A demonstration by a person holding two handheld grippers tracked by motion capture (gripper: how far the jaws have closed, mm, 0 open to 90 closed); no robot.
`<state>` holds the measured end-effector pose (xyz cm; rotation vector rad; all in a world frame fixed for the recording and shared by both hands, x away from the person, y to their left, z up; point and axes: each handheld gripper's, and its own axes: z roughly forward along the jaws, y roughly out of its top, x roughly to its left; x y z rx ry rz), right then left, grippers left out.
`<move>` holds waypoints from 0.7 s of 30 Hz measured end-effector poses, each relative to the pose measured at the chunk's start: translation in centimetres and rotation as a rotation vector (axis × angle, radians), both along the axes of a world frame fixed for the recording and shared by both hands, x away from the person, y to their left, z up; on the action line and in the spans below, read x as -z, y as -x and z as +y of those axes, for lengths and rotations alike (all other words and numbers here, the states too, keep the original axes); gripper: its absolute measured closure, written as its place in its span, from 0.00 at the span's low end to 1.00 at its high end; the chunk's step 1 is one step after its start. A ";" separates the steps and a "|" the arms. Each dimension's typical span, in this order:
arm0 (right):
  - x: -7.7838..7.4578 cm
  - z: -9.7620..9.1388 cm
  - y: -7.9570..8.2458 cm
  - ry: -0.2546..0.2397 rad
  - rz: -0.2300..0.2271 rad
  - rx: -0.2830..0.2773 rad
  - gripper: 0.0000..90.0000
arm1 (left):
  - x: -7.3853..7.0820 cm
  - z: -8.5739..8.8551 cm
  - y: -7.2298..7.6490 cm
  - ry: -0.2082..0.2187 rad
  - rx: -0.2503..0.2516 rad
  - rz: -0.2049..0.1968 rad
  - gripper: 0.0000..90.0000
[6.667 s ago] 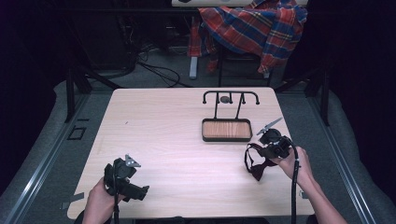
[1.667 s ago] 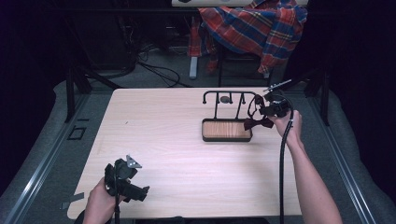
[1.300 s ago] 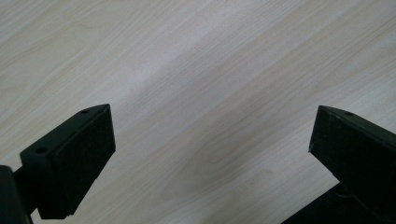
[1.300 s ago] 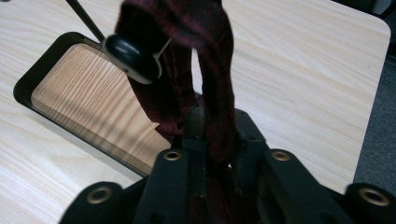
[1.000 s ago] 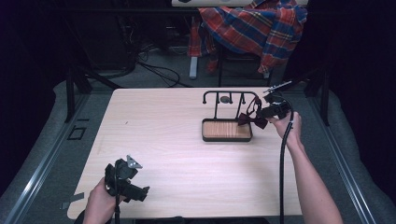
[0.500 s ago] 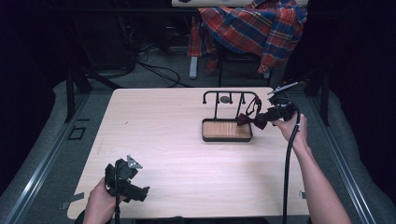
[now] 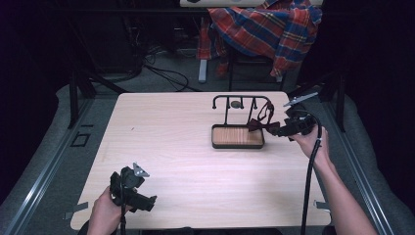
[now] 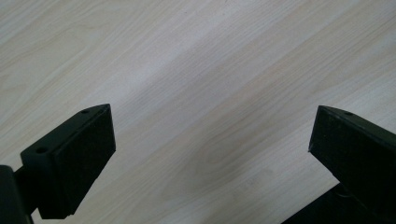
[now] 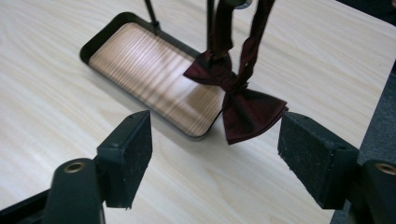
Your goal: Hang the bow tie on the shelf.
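Note:
A dark red bow tie (image 7: 261, 123) hangs by its strap from the right end of a black rack (image 7: 239, 99), which stands over a wood-lined tray (image 7: 237, 137). In the right gripper view the bow tie (image 9: 243, 109) dangles past the tray's (image 9: 154, 70) near corner, just beyond the jaws and free of them. My right gripper (image 7: 279, 130) (image 9: 215, 140) stands open, level with the bow tie and right beside it. My left gripper (image 7: 146, 200) (image 8: 210, 130) is open over bare wood near the table's front left edge.
A small grey round piece (image 7: 236, 104) hangs under the rack's top bar. A plaid cloth (image 7: 264, 29) lies over a chair behind the table. The light wooden table (image 7: 171, 147) has wide bare room at the left and middle. Cables trail from both grippers.
My right gripper carried the bow tie from the table's right side up to the rack. The strap now hangs on the rack and the jaws stand open. The left gripper stayed put.

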<state>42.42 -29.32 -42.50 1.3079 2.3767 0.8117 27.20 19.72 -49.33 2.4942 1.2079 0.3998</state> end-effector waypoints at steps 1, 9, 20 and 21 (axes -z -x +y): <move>-0.1 0.0 0.3 0.002 0.000 -0.006 0.27 | 0.0 0.0 0.0 -0.001 0.000 0.001 0.01; -0.3 0.5 2.8 0.032 0.007 -0.059 0.19 | 0.0 0.0 0.0 -0.002 -0.001 0.002 0.01; 1.3 1.7 5.9 0.062 0.058 -0.127 0.15 | 0.0 -0.1 0.0 -0.004 -0.003 0.003 0.01; 1.6 1.9 6.2 0.073 0.063 -0.135 0.15 | 0.0 -0.1 0.0 -0.005 -0.003 0.003 0.01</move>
